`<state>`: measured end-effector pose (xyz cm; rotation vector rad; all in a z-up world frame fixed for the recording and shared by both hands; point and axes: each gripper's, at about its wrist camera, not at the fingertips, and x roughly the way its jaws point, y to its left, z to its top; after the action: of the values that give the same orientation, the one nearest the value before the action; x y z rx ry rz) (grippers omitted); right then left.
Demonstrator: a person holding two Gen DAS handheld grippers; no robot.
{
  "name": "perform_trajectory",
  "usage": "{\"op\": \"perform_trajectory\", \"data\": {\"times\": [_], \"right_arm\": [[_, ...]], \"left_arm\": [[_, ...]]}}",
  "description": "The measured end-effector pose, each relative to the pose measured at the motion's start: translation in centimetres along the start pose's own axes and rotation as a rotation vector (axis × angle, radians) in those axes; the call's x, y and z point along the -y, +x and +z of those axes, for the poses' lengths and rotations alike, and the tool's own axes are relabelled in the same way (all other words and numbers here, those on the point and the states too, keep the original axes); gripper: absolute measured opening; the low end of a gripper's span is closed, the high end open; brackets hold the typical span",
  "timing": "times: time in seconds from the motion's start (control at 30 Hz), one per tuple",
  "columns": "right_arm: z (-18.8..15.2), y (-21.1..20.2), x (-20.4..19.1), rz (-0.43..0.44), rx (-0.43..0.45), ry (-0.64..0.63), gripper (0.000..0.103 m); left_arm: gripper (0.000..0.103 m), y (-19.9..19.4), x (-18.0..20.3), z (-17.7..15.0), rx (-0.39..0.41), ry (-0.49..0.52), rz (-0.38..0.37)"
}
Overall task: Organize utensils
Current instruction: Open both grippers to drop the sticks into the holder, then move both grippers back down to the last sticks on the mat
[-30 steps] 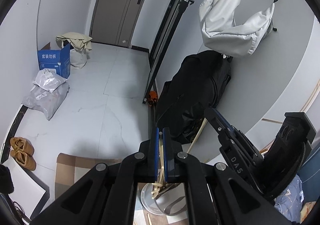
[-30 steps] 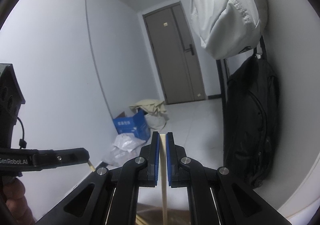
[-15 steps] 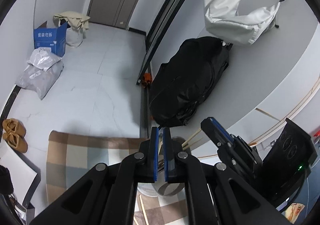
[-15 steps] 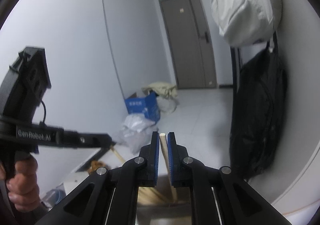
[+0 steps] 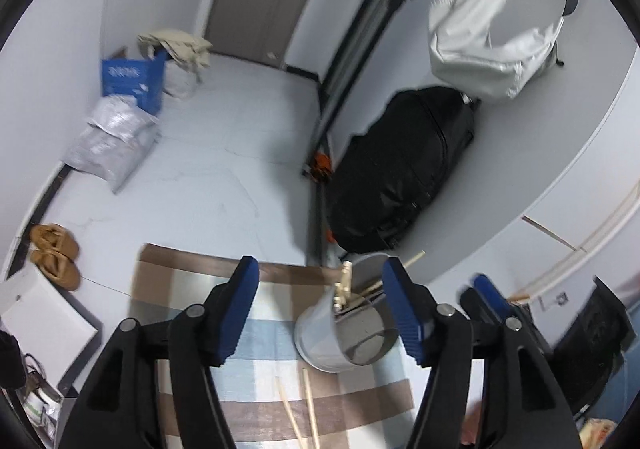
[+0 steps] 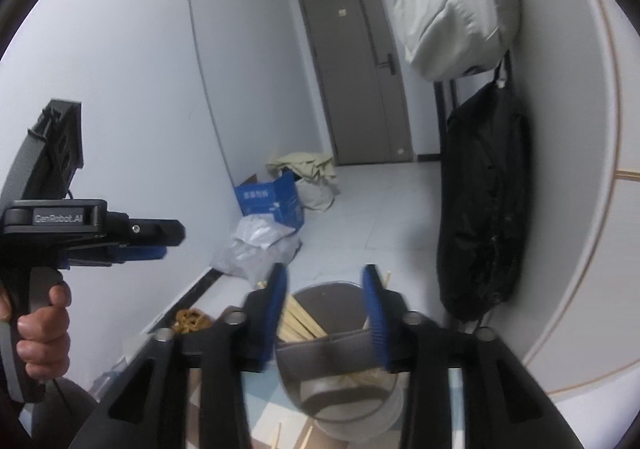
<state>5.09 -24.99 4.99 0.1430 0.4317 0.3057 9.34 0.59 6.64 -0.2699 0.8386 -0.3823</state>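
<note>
Lying on the checked cloth (image 5: 256, 381) that covered the desk, two loose chopsticks (image 5: 298, 415) sat just below the left tongs (image 5: 320, 301) in the left wrist view, nearer the camera than the blue fingertips, with their long axes running roughly toward and away from the camera, side by side and slightly splayed. The grey utensil holder (image 5: 340, 337) stood between and just beyond those tongs, leaning toward the right-hand fingertip, with several chopsticks already standing in it. Both sets of tongs had just been opening: the left ones stood well apart with nothing pressed between the pads, and the right tongs (image 6: 326, 305) were parted about halfway, also gripping nothing, hanging directly over the holder's divided mouth (image 6: 332, 337), where a bundle of chopsticks (image 6: 298, 323) leaned in the left compartment. The loose pair appeared to lie nearer the left tongs than the right, judging from where their ends showed at the bottom of each view; reaching them would likely mean drawing back and dipping down. A person's hand (image 6: 38, 323) gripped the handle of the left tool at the edge of the right wrist view. The lower ends of the loose chopsticks were cut off by the frame, the holder's base was hidden behind the tongs, and motion blur softened the right fingertips.
</note>
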Motion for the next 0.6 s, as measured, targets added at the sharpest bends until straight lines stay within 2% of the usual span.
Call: {"op": "perform_trajectory", "data": {"times": [0.03, 0.23, 0.27, 0.6], "right_arm": [[0.1, -0.6, -0.2, -0.002, 0.013, 0.001, 0.051], [-0.1, -4.2, -1.1, 0.008, 0.065, 0.031, 0.065], [-0.2, -4.8, -1.4, 0.007, 0.074, 0.033, 0.067], [-1.9, -8.7, -3.0, -0.001, 0.123, 0.025, 0.084]], "left_arm": [[0.062, -0.5, 0.0, -0.2, 0.014, 0.002, 0.010], [0.072, -2.7, 0.9, -1.8, 0.076, 0.019, 0.061], [0.076, -3.0, 0.9, -2.0, 0.081, 0.024, 0.067], [0.087, -5.5, 2.4, -4.9, 0.192, 0.106, 0.131]]}}
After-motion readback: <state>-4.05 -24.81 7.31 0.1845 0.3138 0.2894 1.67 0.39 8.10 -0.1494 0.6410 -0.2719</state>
